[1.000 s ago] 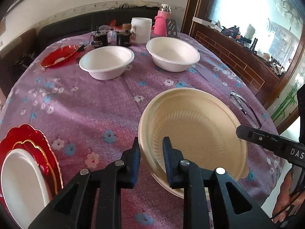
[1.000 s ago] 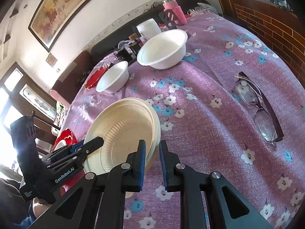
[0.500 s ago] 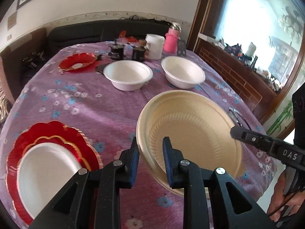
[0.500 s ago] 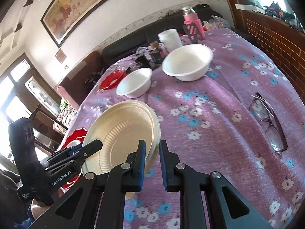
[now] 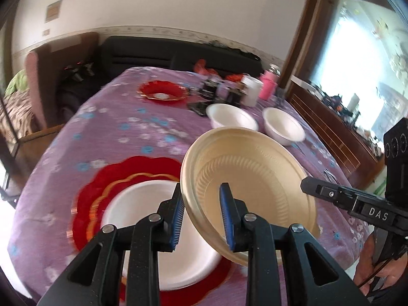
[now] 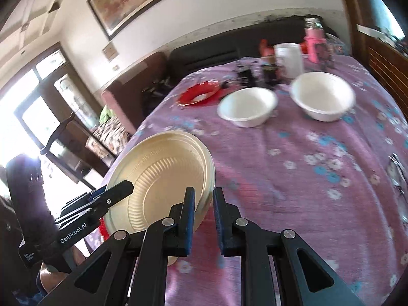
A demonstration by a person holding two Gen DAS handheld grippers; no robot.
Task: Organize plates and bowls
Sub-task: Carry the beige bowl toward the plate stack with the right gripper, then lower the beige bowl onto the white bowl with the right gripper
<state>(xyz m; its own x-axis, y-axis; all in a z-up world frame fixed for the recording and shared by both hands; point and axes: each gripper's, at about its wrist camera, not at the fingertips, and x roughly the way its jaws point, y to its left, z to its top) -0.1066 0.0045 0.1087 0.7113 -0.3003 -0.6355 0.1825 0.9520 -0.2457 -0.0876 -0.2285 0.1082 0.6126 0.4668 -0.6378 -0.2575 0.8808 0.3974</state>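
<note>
Both grippers have carried the beige plates (image 5: 255,178) leftward over the red plate (image 5: 142,168). Left gripper (image 5: 201,214) jaws are opening, rim between them; right gripper (image 6: 204,214) stays nearly closed, pinching the opposite rim.

Left tool (image 5: 201,216) opening around the beige plates' (image 5: 255,178) rim — above a white plate (image 5: 142,209).

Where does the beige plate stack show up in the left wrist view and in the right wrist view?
Left wrist: beige plate stack centre-right, tilted, above the red plate.
Right wrist: beige plate stack lower left, tilted.
Shared landmark: two white bowls side by side farther back on the purple tablecloth.
</note>
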